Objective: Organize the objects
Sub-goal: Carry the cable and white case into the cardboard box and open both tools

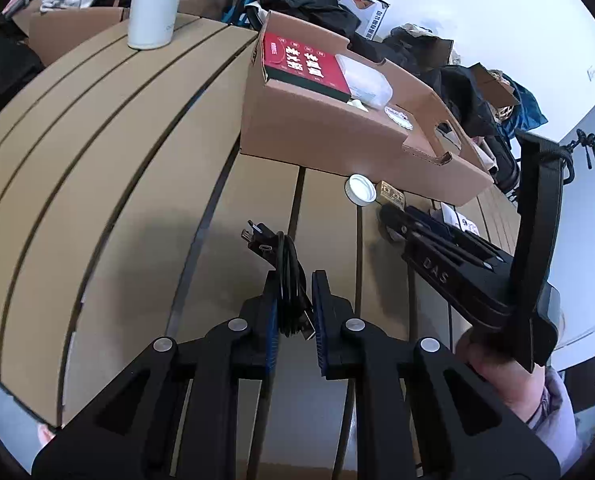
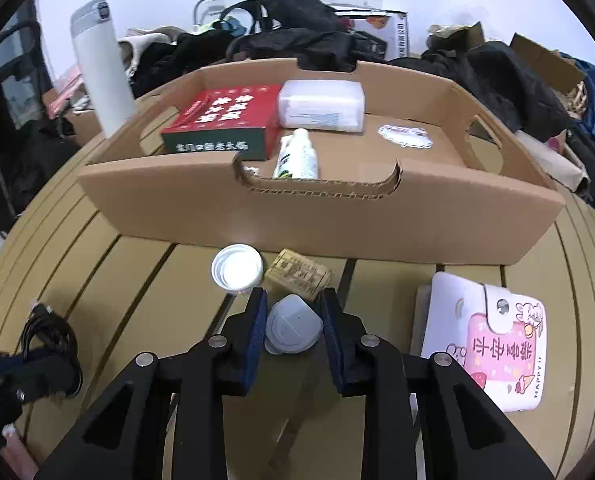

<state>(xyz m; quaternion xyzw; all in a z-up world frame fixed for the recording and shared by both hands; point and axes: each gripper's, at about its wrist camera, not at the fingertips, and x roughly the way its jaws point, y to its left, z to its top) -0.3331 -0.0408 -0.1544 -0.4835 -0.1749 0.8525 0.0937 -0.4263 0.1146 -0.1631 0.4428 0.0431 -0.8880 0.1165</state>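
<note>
My left gripper (image 1: 293, 280) is shut on a coiled black USB cable (image 1: 287, 276), plugs sticking out ahead, held just above the slatted table. It also shows at the far left of the right wrist view (image 2: 37, 360). My right gripper (image 2: 293, 312) is shut on a small grey rounded case (image 2: 293, 330) near the table surface. Ahead stands an open cardboard tray (image 2: 317, 216) holding a red box (image 2: 225, 120), a clear plastic box (image 2: 321, 104), a small white bottle (image 2: 297, 156) and a white sticker (image 2: 405, 136).
A white cap (image 2: 237, 268) and a small tan card (image 2: 297, 276) lie in front of the tray. A pink-and-white notebook (image 2: 493, 340) lies at right. A tall white flask (image 2: 101, 68) stands at back left. Clothes and bags pile behind the table.
</note>
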